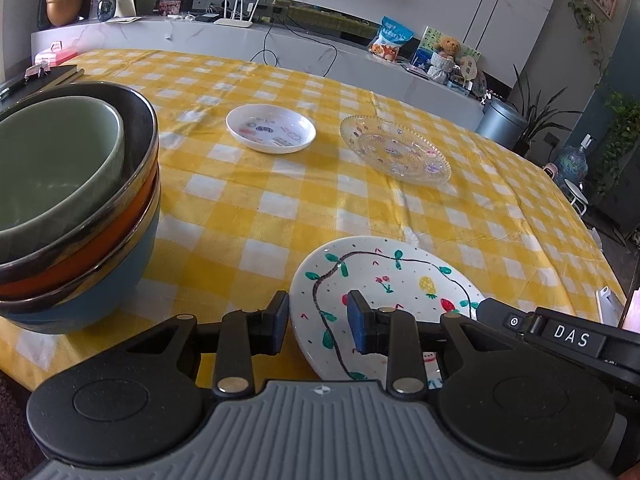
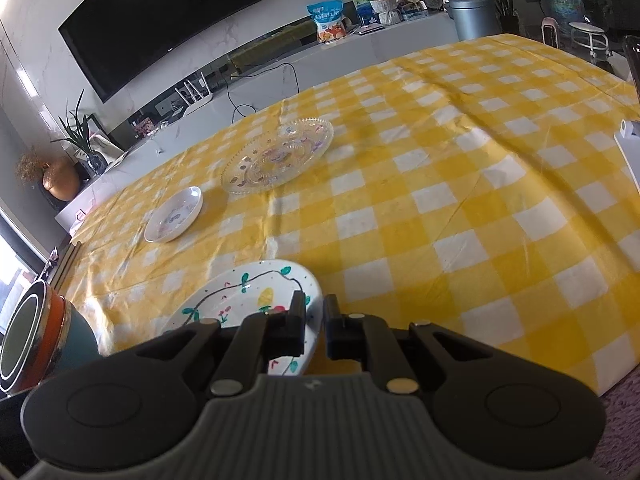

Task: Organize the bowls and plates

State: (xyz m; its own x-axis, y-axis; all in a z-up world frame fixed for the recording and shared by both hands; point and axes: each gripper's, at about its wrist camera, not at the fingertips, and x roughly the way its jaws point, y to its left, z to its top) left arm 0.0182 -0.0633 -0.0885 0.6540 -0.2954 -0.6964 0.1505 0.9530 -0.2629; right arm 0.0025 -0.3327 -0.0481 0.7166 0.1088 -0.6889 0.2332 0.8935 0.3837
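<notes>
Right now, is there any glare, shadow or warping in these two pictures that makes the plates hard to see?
Left wrist view: the glass plate sparkles but reads clearly; the stacked bowls bulge at the frame edge. Right wrist view: straight checks on the tablecloth curve, and the painted plate lies partly in shadow.

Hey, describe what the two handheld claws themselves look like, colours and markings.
Both match: the left claw and right claw have black linkage arms, silver rivets, round black discs and a ribbed grey base. Left pads look blue. The right one's body reads "DAS" in the left view.
</notes>
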